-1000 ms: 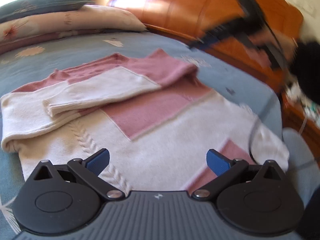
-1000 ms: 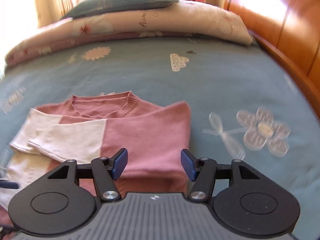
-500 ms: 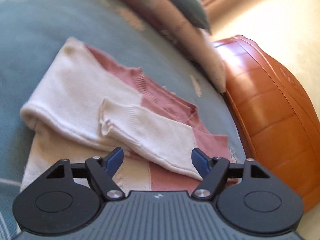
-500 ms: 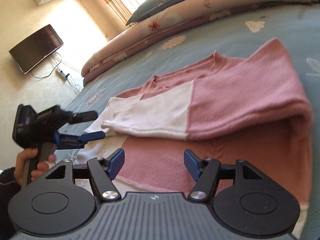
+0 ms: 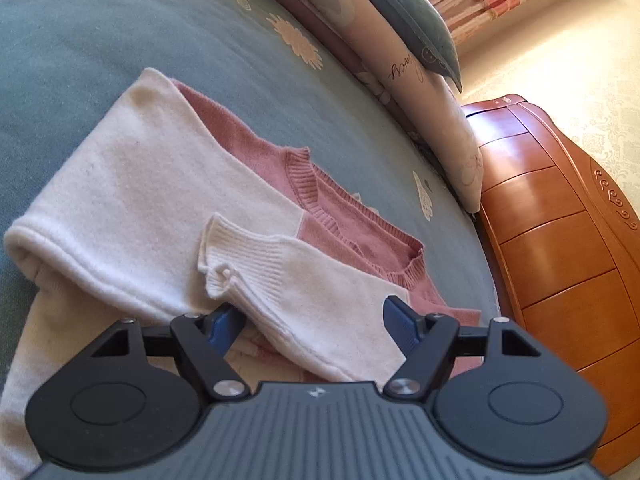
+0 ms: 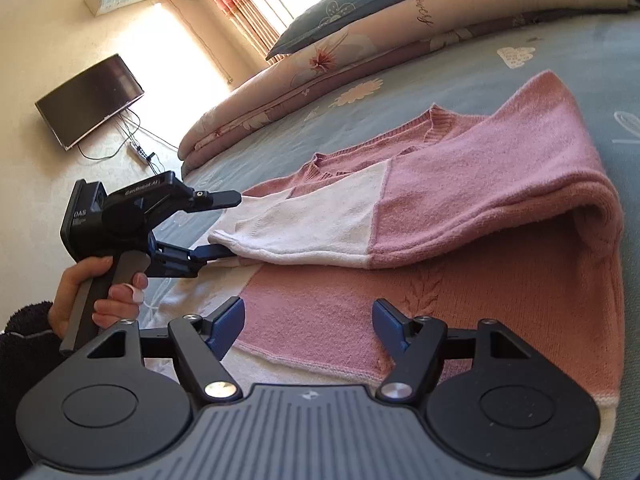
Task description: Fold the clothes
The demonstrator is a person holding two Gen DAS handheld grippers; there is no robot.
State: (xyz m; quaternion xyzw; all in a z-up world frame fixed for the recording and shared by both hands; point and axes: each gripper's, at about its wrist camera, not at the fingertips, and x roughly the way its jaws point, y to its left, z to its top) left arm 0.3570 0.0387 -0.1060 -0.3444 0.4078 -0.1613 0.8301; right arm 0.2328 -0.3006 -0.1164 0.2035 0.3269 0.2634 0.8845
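The pink-and-white sweater is lying on the bed, both sleeves folded in. The left tongs are standing open around a cuff; the right tongs, still opening, are straddling the hem ungripped. Next, probably gripping for the crosswise fold.

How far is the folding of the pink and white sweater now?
Done: both sleeves of the sweater lie folded across its body on the bed. In hand: nothing is gripped. The left gripper has its jaws around the white cuff, and the right gripper is opening at the hem. Left: folding the body over.
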